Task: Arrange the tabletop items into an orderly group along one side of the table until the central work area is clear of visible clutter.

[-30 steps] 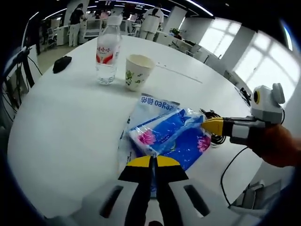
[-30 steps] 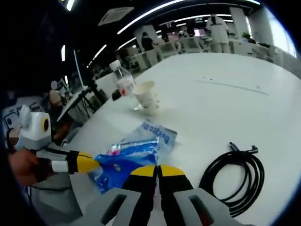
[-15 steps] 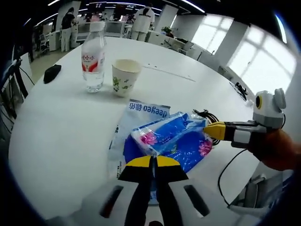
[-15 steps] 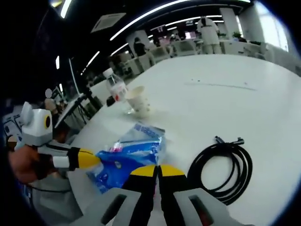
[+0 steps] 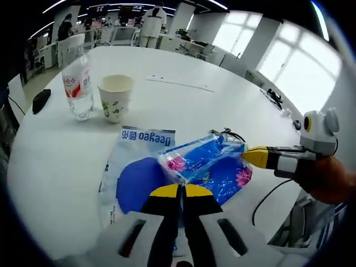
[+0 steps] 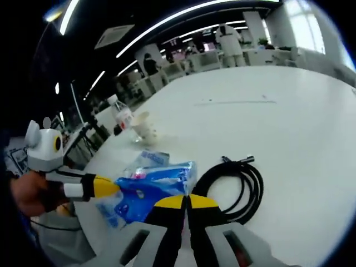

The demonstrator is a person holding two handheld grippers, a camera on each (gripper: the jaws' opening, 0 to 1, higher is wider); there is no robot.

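A blue tissue pack point(image 5: 203, 161) with pink flowers hangs just above the white table point(image 5: 55, 161), gripped at both ends. My left gripper point(image 5: 181, 192) is shut on its near edge. My right gripper point(image 5: 257, 157) comes in from the right, shut on the pack's far end. In the right gripper view the same pack point(image 6: 153, 186) sits between my right gripper point(image 6: 186, 201) and the left gripper point(image 6: 105, 186). A flat blue-and-white Deeyeo bag point(image 5: 136, 167) lies under the pack. A water bottle point(image 5: 78, 86) and a paper cup point(image 5: 115, 97) stand upright beyond it.
A coiled black cable point(image 6: 233, 183) lies on the table just right of the pack, its end also showing at the cable point(image 5: 228, 133). A small black object point(image 5: 40, 100) rests near the table's left edge. People and desks fill the background.
Both grippers have carried the pack sideways toward the cable, baring more of the flat bag. Bottle and cup now stand further off to the left. Both grippers have stayed shut on the pack.
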